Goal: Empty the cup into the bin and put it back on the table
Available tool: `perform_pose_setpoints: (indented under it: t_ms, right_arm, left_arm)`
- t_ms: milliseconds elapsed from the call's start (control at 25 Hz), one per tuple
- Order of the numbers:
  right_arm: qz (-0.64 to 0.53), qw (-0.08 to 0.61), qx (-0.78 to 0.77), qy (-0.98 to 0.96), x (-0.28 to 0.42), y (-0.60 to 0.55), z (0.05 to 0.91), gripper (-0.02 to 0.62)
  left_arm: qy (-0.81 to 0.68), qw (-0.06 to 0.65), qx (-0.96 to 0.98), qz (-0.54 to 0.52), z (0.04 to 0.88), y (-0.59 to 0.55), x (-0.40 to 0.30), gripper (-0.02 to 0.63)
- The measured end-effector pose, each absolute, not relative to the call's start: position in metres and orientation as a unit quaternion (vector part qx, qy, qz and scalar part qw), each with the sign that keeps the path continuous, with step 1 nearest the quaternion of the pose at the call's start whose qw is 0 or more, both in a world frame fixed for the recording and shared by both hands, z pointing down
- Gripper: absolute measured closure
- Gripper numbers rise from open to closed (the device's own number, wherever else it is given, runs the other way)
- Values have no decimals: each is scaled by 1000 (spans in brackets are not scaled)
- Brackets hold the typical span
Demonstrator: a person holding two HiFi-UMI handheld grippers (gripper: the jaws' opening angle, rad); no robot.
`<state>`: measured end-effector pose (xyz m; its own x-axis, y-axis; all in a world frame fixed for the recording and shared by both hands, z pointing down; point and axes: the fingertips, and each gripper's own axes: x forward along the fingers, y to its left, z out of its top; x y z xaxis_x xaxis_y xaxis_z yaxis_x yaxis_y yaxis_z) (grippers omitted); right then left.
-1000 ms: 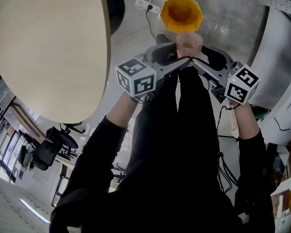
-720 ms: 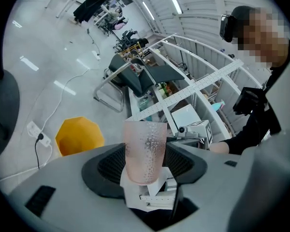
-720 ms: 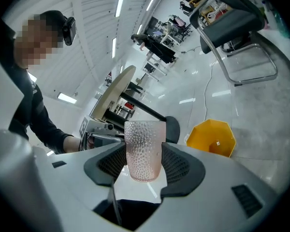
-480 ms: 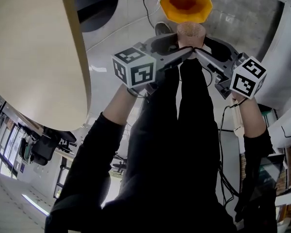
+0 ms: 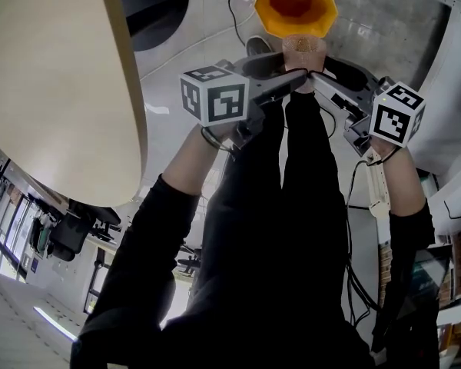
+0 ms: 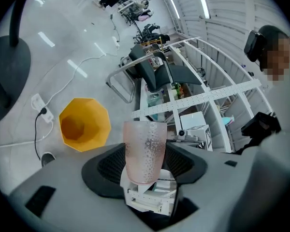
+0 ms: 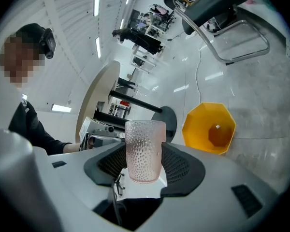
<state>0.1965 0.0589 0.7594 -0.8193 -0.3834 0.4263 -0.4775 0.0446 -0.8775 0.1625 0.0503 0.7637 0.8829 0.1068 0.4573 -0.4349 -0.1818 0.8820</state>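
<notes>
Pale pink and dimpled all over, the cup (image 5: 303,51) stands upright, held by both grippers over the floor (image 5: 192,60), just short of the bin (image 5: 294,4) and well off the table (image 5: 61,91) edge. The left gripper (image 5: 295,81) and right gripper (image 5: 316,81) each press ribbed black pads against its sides, clamped on it from opposite directions.

The head view gives the cup mostly from above. The gripper views show its full tapered wall, see-through, with the other gripper behind it. The right gripper view shows a small pale speck on the inner wall of the orange, many-sided bin, and the table's round pale top nearly edge-on above a black disc base (image 7: 170,119). The left gripper view shows a white power strip (image 6: 40,105), an office chair (image 6: 152,71) and white shelving (image 6: 208,100). The floor is grey and glossy, streaked with light reflections.
</notes>
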Motion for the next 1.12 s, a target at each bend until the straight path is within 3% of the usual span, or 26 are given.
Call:
perform_pose_setpoints:
  t_ms: [1120]
  right_arm:
    - [726,22,282,-626,195,54,753,359]
  left_arm:
    - [-127,737,623,229,759,52,164,331]
